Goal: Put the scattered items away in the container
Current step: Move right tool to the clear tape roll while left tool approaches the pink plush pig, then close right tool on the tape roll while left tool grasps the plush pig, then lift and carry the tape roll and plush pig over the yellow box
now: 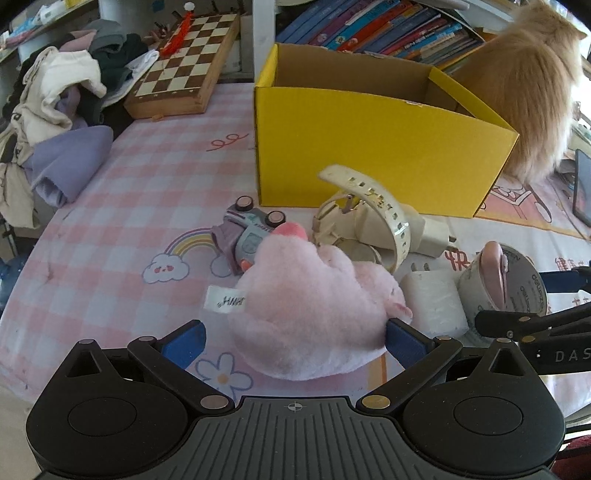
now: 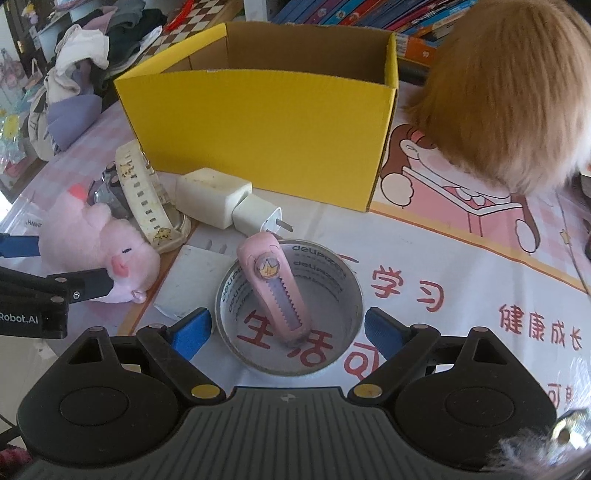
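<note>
A pink plush pig [image 1: 306, 302] lies on the checked tablecloth between the fingers of my left gripper [image 1: 295, 339], which is open; the right finger touches the plush, the left stands apart. My right gripper [image 2: 288, 332] is open around a tape roll [image 2: 321, 254] with a pink utility knife [image 2: 273, 288] leaning inside it. The yellow cardboard box [image 1: 369, 155] [image 2: 266, 129] stands open behind the items. In front of it lie a cream watch [image 1: 384, 210] [image 2: 140, 192], a toy car [image 1: 251, 229], a white charger [image 2: 218, 199] and a white block [image 2: 192, 280].
A fluffy orange cat [image 2: 509, 92] sits right beside the box. A chessboard [image 1: 181, 70] and a pile of clothes [image 1: 66, 92] lie at the back left, books [image 1: 369, 26] behind the box. The table edge curves away on the left.
</note>
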